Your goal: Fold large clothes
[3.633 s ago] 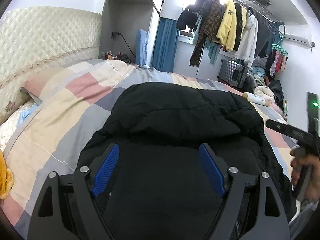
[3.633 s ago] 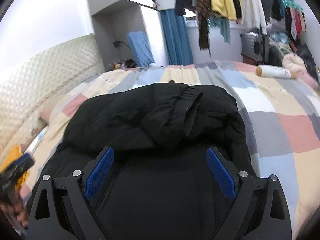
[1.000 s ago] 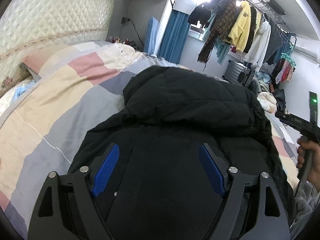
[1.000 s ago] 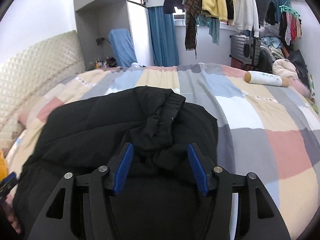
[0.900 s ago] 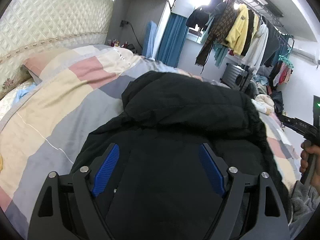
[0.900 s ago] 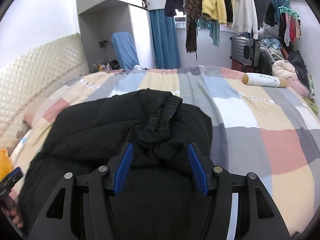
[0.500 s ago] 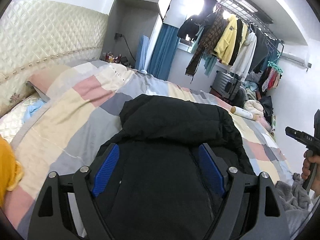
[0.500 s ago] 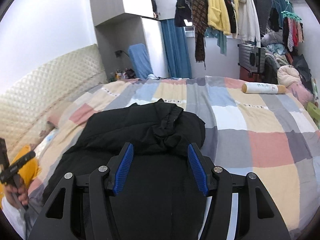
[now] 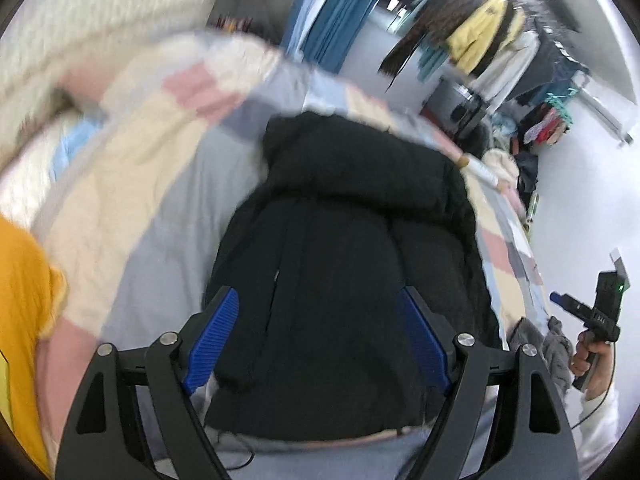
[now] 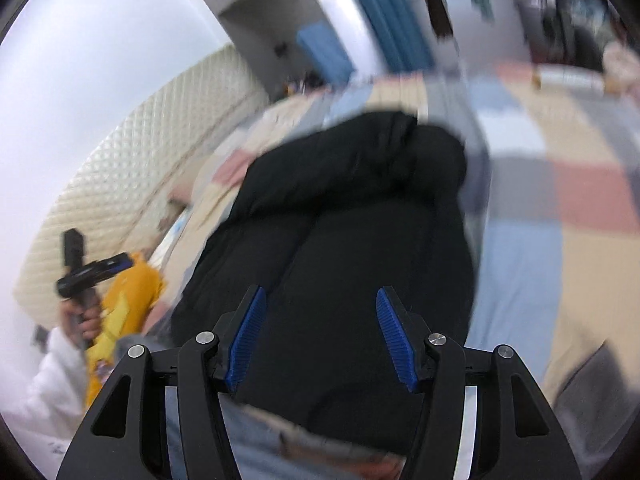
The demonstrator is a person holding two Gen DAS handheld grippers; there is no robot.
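A large black padded jacket (image 9: 352, 240) lies folded on the patchwork bedspread (image 9: 160, 168), its thick rolled end at the far side; it also shows in the right wrist view (image 10: 352, 240). My left gripper (image 9: 316, 320) is open and empty, held above the jacket's near end. My right gripper (image 10: 320, 320) is open and empty, also above the near end. Each gripper appears in the other's view, the right one (image 9: 588, 316) at the bed's right side and the left one (image 10: 88, 272) at the left. Both views are motion-blurred.
A yellow garment (image 10: 124, 300) lies on the bed at the left. A quilted headboard (image 10: 132, 168) runs along the left side. A rail of hanging clothes (image 9: 488, 40) and a cylindrical bolster (image 10: 568, 76) lie beyond the bed. A grey cloth (image 9: 556, 352) hangs at the bed's right edge.
Both grippers have pulled back and up from the jacket and swung sideways. The right gripper, partly closed around the jacket's folded end one second ago, now stands off it, open.
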